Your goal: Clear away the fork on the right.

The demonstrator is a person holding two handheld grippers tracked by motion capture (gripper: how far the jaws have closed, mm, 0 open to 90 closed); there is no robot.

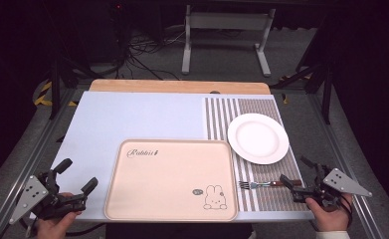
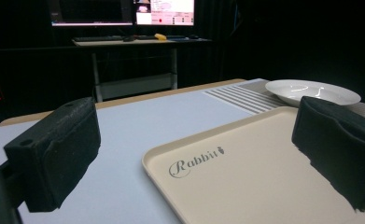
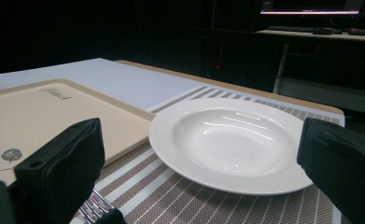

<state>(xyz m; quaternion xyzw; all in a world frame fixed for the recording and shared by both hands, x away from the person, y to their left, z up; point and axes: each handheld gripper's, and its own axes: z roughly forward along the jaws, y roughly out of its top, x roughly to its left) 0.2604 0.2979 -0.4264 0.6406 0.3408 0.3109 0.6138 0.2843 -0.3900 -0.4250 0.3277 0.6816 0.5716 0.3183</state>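
- Metal fork with a dark reddish handle (image 1: 264, 184): lies flat on the mat at about 4 o'clock on the table, tines pointing to 9 o'clock and handle to 3 o'clock. It sits just off the tray's right edge and at 6 o'clock from the plate.
- Step in hand, as I read it: the approach to pick up the fork, with no grasp yet.
- Pale blue-white table top (image 1: 132, 114): bare across the 9 to 12 o'clock area, so nothing obstructs there.
- Beige rectangular plastic tray with a rabbit print (image 1: 172, 174): at 6 o'clock and empty. Its raised rim is near the fork tines, so a sideways drag could catch on it.
- Brown-and-white striped woven placemat (image 1: 269, 199): runs from 1 to 5 o'clock under the plate and fork. The fork lies flush on it, so it will probably need a low pinch across the handle.
- White round ceramic deep plate (image 1: 257, 138): at about 2 o'clock, empty and clear of the fork. In the right gripper view it sits dead ahead between the jaws.
- Right gripper (image 1: 295, 171): jaws spread wide and holding nothing, with one jaw tip at the handle's end. I can't tell if it touches.
- Next move: lower and centre the jaws over the handle, close, then lift straight up.
- Left gripper (image 1: 78, 173): at 8 o'clock off the tray's left edge, jaws spread and empty, well clear of the fork.
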